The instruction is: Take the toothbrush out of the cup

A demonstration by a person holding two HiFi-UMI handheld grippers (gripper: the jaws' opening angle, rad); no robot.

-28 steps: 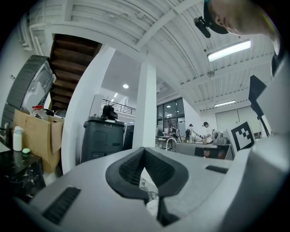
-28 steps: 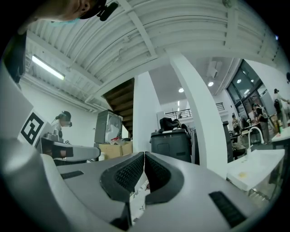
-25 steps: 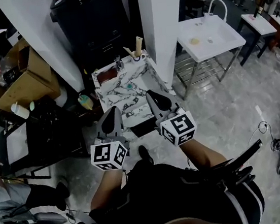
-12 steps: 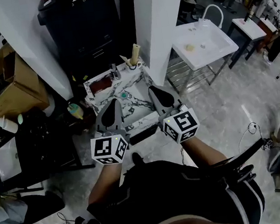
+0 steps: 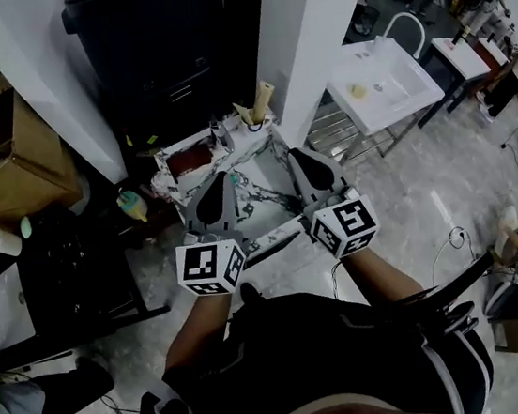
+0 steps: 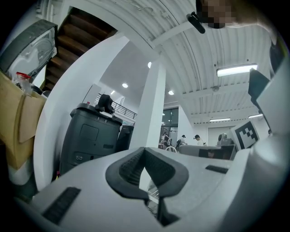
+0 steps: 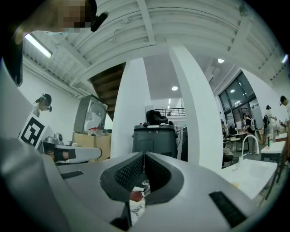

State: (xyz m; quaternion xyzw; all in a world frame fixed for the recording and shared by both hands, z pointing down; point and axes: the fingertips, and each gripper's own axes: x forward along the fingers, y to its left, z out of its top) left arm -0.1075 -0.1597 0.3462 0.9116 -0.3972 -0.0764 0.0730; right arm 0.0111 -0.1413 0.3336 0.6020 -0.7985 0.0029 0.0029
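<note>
Head view looks steeply down on a person in dark clothing who holds two grey grippers side by side, both pointing level and away from the body. The left gripper [image 5: 221,182] and the right gripper [image 5: 298,155] each carry a cube with square black-and-white markers at the near end. Both hover over the near half of a small marble-patterned table [image 5: 259,190]. Ahead of the fingertips, at the far edge of that table and roughly between the lines of the two grippers, stands the cup [image 5: 252,125], well apart from both. A pale handle, apparently the toothbrush [image 5: 263,96], sticks up out of it, tilted. Beyond the cup rise a white pillar [image 5: 320,23] and a dark office machine [image 5: 161,34]; off to the right of the right gripper is a white sink [image 5: 385,85]. Left gripper view shows the left gripper [image 6: 145,152] with its ridged pads pressed together and nothing between them. Right gripper view shows the right gripper [image 7: 144,156] likewise closed and empty.
</note>
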